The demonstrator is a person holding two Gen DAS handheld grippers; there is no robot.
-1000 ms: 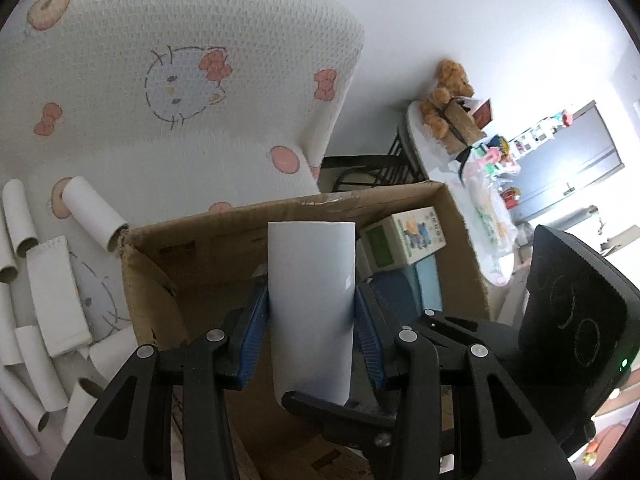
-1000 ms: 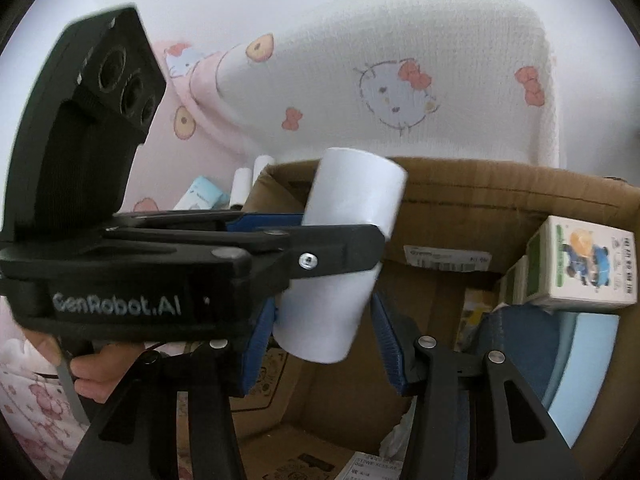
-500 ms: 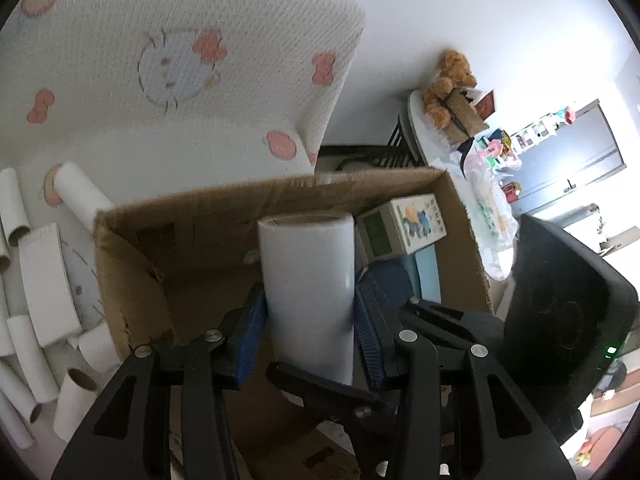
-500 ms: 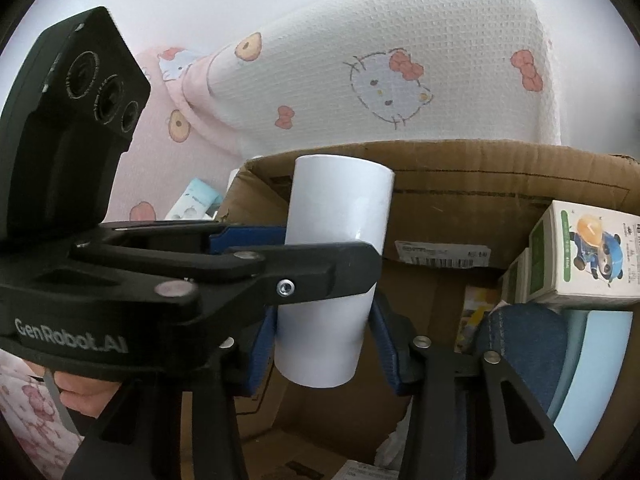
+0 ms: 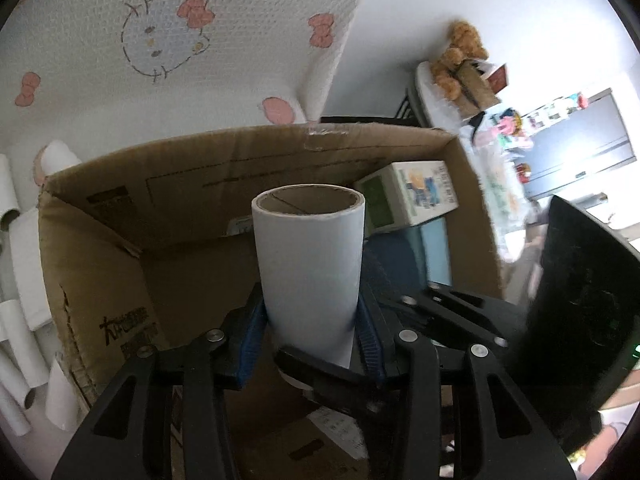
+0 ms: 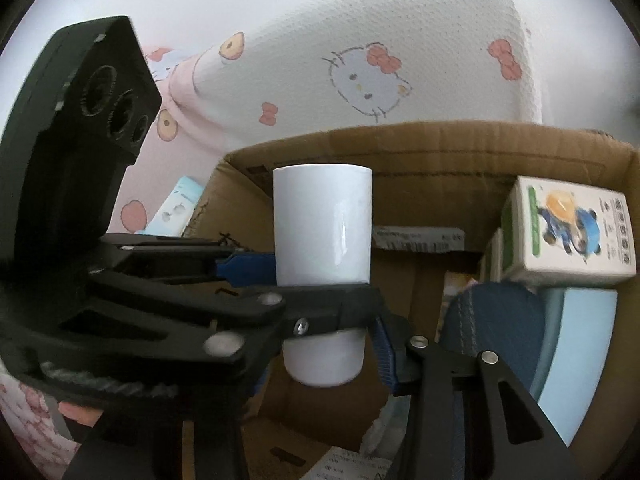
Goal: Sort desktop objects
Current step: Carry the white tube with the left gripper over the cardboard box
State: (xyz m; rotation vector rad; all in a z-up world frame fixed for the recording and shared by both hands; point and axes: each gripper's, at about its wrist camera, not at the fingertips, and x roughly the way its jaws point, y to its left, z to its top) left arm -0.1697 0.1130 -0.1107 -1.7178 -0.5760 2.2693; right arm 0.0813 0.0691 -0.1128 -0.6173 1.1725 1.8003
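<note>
L gripper (image 5: 310, 332) clamps white paper tube (image 5: 310, 264) upright; R gripper (image 6: 332, 344) jaws closing round tube's lower end, vs. wider 1 s ago — handover likely. Tube now hangs lower over cardboard box (image 5: 248, 152), w/ printed carton (image 6: 572, 232) and blue items inside.

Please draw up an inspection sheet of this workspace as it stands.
Surface: white cloth with a cat-and-bow print, behind and beside the box.
Job's things: white tube, upright over the open cardboard box.
Clutter: loose white tubes on the cloth; printed carton and a dark blue item inside the box.
Grippers: left tool clamps the tube; right tool is closing round its lower end, contact unclear.
Cables: nothing seen.
Surroundings: teddy bear on a far table, pale wall.
</note>
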